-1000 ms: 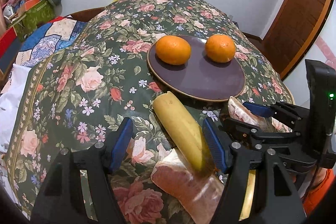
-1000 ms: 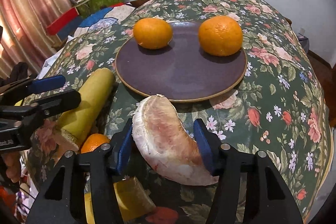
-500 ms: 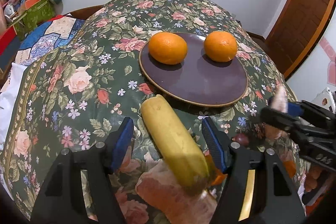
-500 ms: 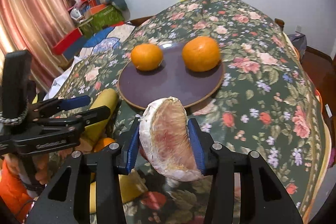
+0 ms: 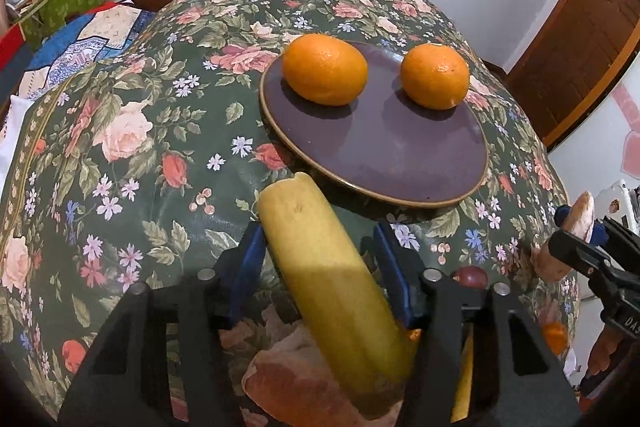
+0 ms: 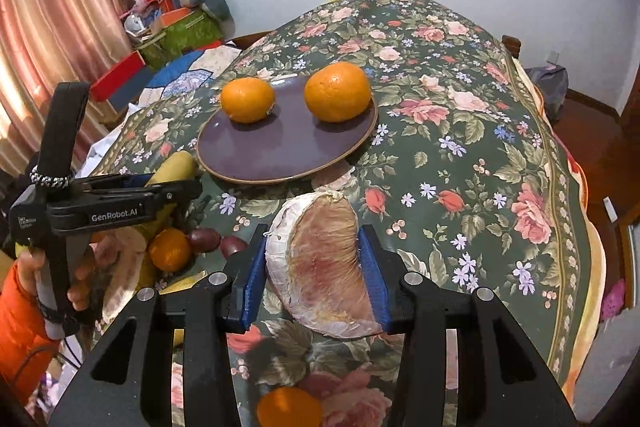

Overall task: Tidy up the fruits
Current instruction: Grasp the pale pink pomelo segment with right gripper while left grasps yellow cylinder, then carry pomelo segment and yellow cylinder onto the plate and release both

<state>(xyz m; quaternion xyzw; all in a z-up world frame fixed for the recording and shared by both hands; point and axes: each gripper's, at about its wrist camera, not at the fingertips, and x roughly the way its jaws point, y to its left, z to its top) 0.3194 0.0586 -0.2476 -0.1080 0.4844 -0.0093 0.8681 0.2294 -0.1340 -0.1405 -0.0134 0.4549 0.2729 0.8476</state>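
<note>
Right wrist view: the right gripper (image 6: 316,267) pinches a pomelo wedge (image 6: 324,263) between both pads, lifted clear of the table (image 6: 460,155) just on the near side of the purple plate (image 6: 280,163), probably so it can be carried onto the plate's bare front half. Two oranges (image 6: 248,99) already sit at the plate's far rim, leaving that room. Left of the plate's near edge, the left gripper (image 5: 320,267) has just been closing around the banana (image 5: 328,267); its left pad touches, while a gap shows at the right pad, so no firm hold yet.
</note>
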